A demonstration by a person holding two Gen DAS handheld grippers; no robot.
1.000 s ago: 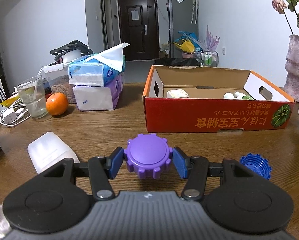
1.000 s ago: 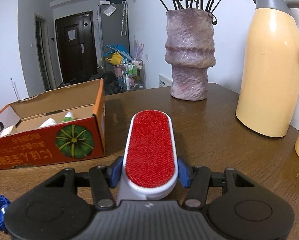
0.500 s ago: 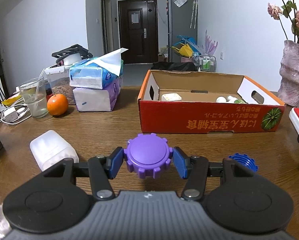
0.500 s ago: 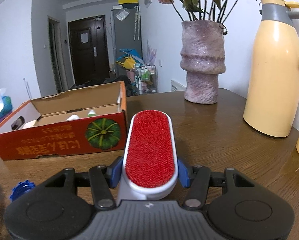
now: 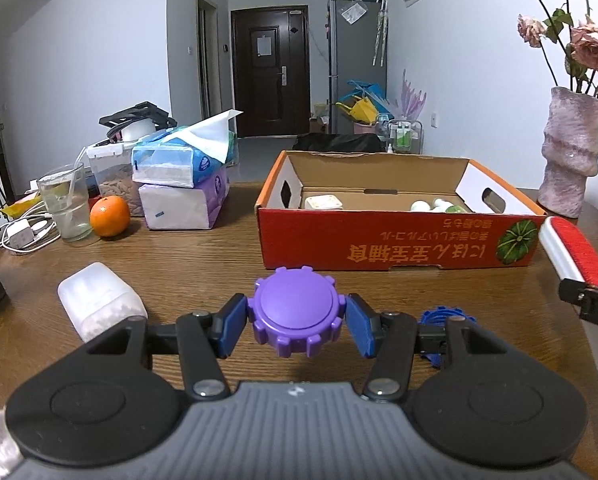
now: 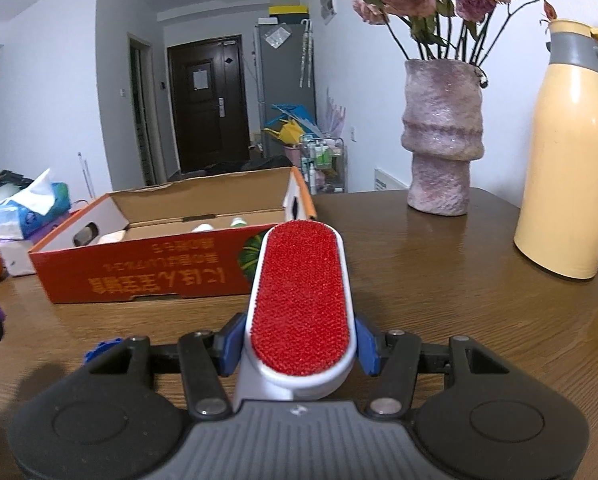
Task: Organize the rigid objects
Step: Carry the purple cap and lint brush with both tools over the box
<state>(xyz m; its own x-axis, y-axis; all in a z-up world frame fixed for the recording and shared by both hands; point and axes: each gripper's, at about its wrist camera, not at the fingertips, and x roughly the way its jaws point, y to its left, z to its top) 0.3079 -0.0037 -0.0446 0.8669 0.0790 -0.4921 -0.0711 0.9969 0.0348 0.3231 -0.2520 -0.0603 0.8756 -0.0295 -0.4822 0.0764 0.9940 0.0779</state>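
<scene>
Left wrist view: we hold a purple ridged plastic cap (image 5: 297, 322) between the blue fingers (image 5: 232, 330) of our left gripper (image 5: 297, 326), pads pressed on its sides, lifted clear of the brown wooden worktop (image 5: 203, 276). At 12 o'clock sits the open orange cardboard box (image 5: 395, 246), with a small white tub (image 5: 323, 203) and some white bottles (image 5: 435, 205) already inside. Left to do, as we judge it: a blue ridged cap (image 5: 447, 316) just beside the fingers at 3 o'clock, and a translucent white plastic container (image 5: 99, 300) lying at 9 o'clock.

Right wrist view: our right gripper (image 6: 299, 350) is clamped on a white lint brush with a red bristle face (image 6: 301, 296), pointing toward 12 o'clock, the box at 10 o'clock. Neither held item is over the box yet. We'd call the task partly done.
</scene>
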